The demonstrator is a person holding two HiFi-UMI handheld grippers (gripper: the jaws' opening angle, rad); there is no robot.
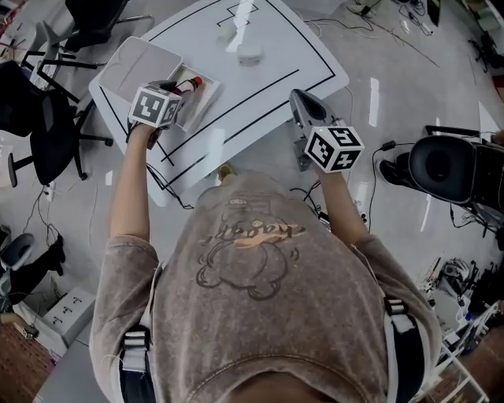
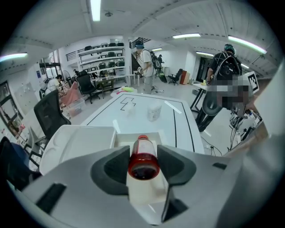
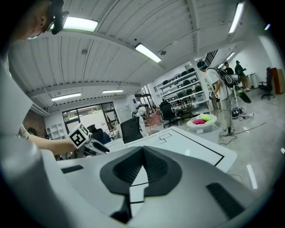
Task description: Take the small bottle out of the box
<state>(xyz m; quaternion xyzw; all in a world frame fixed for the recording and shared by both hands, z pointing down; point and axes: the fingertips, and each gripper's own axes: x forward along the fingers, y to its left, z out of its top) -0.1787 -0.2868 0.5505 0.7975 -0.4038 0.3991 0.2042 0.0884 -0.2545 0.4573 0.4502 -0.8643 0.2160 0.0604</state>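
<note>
**Left gripper closed on the small bottle at the box; right gripper held aside.**
Head view: the left gripper [image 1: 183, 88] reaches into the open white box [image 1: 206, 96] at the worktop's [image 1: 260, 86] left corner, where the small bottle [image 1: 190, 83] is. The right gripper [image 1: 298, 97] is held off the worktop's near edge. Left gripper view: its pads pinch the bottle's base, red cap pointing away, over the box tray. Right gripper view: jaws pressed together.

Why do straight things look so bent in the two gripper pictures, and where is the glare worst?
Left gripper view: the wide lens bows the ceiling lights and the table and darkens the corners; the small bottle stays sharp. Right gripper view: the same bowing, with bright ceiling lights. Head view: little bending, but white glare streaks on the table and the shiny floor.
</note>
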